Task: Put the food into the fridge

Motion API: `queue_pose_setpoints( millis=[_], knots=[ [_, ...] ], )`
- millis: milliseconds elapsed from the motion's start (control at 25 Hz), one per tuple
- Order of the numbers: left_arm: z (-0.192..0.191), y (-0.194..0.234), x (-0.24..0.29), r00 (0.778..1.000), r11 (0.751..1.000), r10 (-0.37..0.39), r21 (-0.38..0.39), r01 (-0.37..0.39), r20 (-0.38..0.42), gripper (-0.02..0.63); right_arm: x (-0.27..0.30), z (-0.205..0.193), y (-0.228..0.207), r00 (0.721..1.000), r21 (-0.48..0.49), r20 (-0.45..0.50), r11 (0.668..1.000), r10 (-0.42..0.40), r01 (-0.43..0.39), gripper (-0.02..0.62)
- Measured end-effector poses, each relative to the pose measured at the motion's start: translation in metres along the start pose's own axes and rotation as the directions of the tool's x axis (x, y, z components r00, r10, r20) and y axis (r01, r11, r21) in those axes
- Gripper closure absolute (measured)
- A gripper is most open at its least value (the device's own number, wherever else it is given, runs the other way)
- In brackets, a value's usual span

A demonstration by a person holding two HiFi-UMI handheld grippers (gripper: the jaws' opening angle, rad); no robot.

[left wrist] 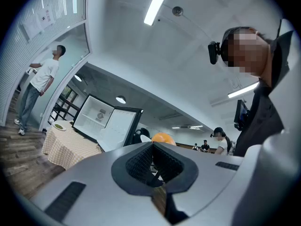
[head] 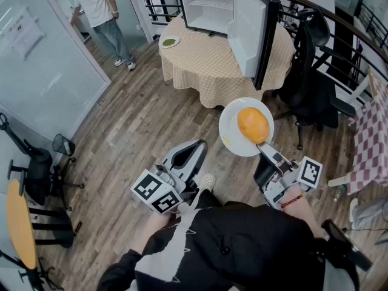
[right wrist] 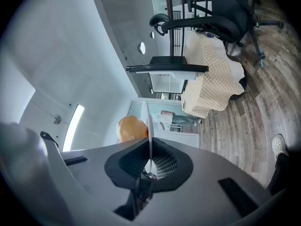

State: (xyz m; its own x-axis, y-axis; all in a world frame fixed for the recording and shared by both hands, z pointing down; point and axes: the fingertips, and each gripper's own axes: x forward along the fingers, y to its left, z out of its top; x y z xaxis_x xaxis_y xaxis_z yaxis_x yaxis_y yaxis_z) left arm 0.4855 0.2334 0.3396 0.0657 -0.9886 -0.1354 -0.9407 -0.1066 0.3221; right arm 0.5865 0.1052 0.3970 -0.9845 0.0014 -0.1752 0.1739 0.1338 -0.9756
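A round orange food (head: 253,124) lies on a white plate (head: 230,132). My right gripper (head: 262,146) is shut on the plate's near rim and holds it above the wooden floor. In the right gripper view the plate (right wrist: 149,126) stands edge-on between the jaws, with the orange food (right wrist: 131,128) to its left. My left gripper (head: 189,154) hangs lower left of the plate, shut and with nothing in it (left wrist: 153,166). The small white fridge (head: 209,5) stands on the round table with its door (head: 253,34) swung open. Its inside looks bare.
The table has a checkered cloth (head: 212,65). On its left edge sits a small plate of green food (head: 169,42). A black office chair (head: 309,71) stands right of the table. A person (head: 100,11) stands by the glass wall at the far left. Black stools (head: 42,168) stand at the left.
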Motion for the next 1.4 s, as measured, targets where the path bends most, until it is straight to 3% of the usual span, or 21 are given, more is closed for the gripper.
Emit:
queue_pose_setpoints(
  millis=[560,800,1120,1400],
  knots=[
    [-0.007,0.002,0.004,1.000,1.000,0.010,-0.010,-0.010,-0.002,0.594,0.001,0.001,-0.002,1.000,-0.009,-0.014,1.000,0.003,-0.003,0.574],
    [-0.008,0.008,-0.002,1.000,1.000,0.023,-0.015,-0.023,-0.015,0.594,0.008,-0.007,-0.008,1.000,0.040,-0.013,0.999,0.008,-0.008,0.574],
    [0.008,0.080,0.014,1.000,0.999,0.006,-0.036,-0.006,-0.017,0.594,0.063,0.020,-0.027,0.998,0.042,0.064,0.999,-0.025,0.023,0.572],
    [0.046,0.163,0.044,0.998,0.998,-0.044,-0.035,0.043,-0.035,0.594,0.151,0.052,-0.032,0.991,0.026,0.129,0.999,-0.023,0.019,0.572]
  ],
)
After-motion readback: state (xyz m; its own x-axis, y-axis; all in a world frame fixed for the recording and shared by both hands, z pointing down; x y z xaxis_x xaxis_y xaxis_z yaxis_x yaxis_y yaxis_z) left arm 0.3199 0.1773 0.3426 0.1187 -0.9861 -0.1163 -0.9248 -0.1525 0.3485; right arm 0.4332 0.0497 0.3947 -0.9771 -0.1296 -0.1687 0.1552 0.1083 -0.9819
